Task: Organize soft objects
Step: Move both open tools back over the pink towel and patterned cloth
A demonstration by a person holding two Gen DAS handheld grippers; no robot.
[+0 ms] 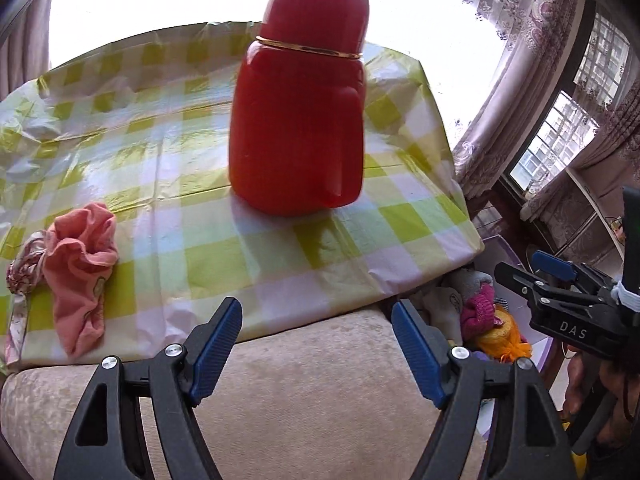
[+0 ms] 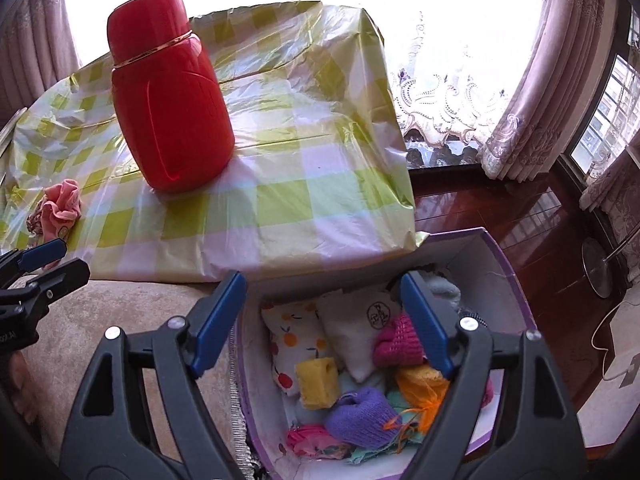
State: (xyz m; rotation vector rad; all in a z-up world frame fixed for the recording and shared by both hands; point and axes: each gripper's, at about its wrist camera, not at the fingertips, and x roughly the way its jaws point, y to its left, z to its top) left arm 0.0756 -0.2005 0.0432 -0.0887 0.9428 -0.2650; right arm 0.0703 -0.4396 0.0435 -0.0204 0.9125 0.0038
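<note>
Left gripper (image 1: 318,344): jaws spread wide with nothing between the blue pads; it hangs over the beige cushion (image 1: 300,392), near the front edge of the checked cloth.
Right gripper (image 2: 324,320): jaws likewise apart and empty, poised over the open box; in the left wrist view it shows at 3 o'clock (image 1: 520,272).
Box (image 2: 516,280): white inside with a purple rim, standing beside the cushion and below the cloth's near corner, at 6 o'clock in the right wrist view.
Box contents: a white pouch with fruit print (image 2: 296,340), a plain white pouch with a round stamp (image 2: 356,332), a yellow sponge block (image 2: 318,384), a purple knit piece (image 2: 360,416), a magenta knit piece (image 2: 398,344), an orange piece (image 2: 420,388), all heaped together and touching.
Pink cloth (image 1: 78,272): crumpled on the checked cloth at 9 o'clock in the left wrist view, touching a patterned fabric (image 1: 24,264) on its left side; well apart from the box.
Red flask (image 1: 300,108): upright on the checked cloth at 12 o'clock from the left gripper, gold band below its cap.
Checked cloth (image 1: 340,240): green and white plastic sheet, creased, covering the raised surface.
Surroundings: lace curtains (image 2: 440,96) and bright windows behind; dark wooden floor (image 2: 500,208) at 3 o'clock.
</note>
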